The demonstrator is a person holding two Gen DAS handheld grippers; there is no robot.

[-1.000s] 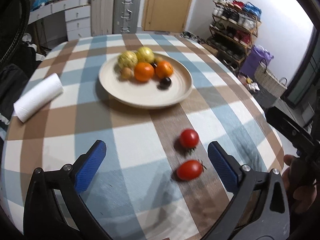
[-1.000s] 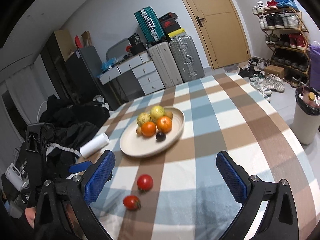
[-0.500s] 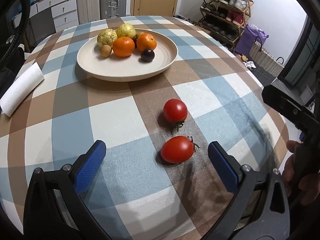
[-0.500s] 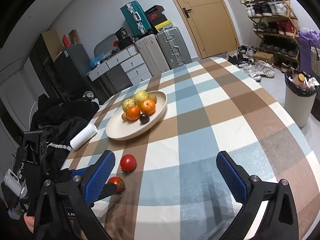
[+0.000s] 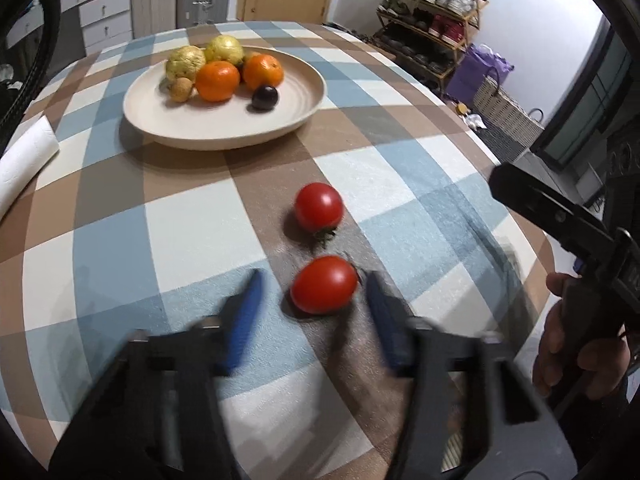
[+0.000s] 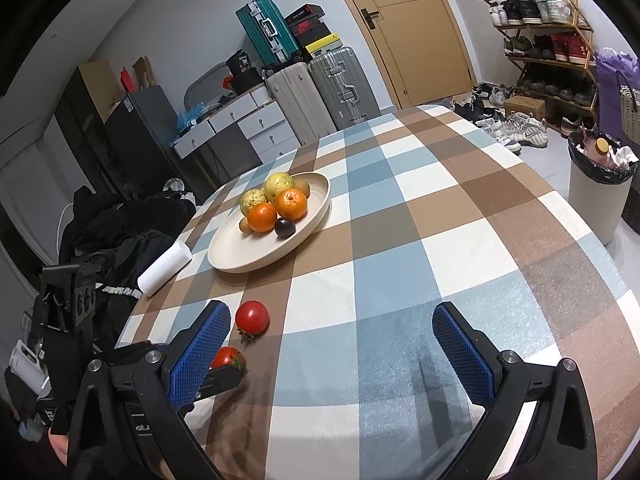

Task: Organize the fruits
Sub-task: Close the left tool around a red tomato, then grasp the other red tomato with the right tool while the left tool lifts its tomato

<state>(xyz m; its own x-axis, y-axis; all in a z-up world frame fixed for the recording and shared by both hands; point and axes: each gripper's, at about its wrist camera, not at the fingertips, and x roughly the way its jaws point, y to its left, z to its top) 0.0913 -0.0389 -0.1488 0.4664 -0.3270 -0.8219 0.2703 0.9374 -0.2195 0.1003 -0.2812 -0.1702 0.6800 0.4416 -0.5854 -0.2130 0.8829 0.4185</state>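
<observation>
Nearest the left camera, the left hand-held gripper (image 5: 314, 292) is closing its blue fingers (image 5: 244, 316) around the near tomato (image 5: 323, 285); the tomato lies between them, the right-side finger just beside its skin, the left-side one with a gap. Contact is not confirmed; motion blur hides the pads.

The near tomato rests on the checked surface (image 5: 120, 240) at its near edge. The second tomato (image 5: 319, 207) lies just beyond it, stem turned down toward the cloth, apart from the first.

Handling judgement: a tomato is light, smooth and thin-skinned, soft enough to bruise or split under a hard squeeze, and round enough to roll away from a glancing pad. Best hold is across its widest middle, gentle pressure, clear of the stem.

Farther back stands the plate (image 5: 224, 136) holding two oranges, two knobbly yellow fruits, a small brown one and a dark plum. A white roll (image 5: 24, 156) lies at the left edge.

The right hand-held gripper (image 6: 332, 348) is spread wide over bare cloth, pinching nothing.

View differences: the right camera shows the left gripper's finger low beside the near tomato (image 6: 227, 358), largely masked by its own left finger, plus the bin and suitcases. The left camera alone shows both fingers flanking the fruit and the person's right hand (image 5: 576, 344)
</observation>
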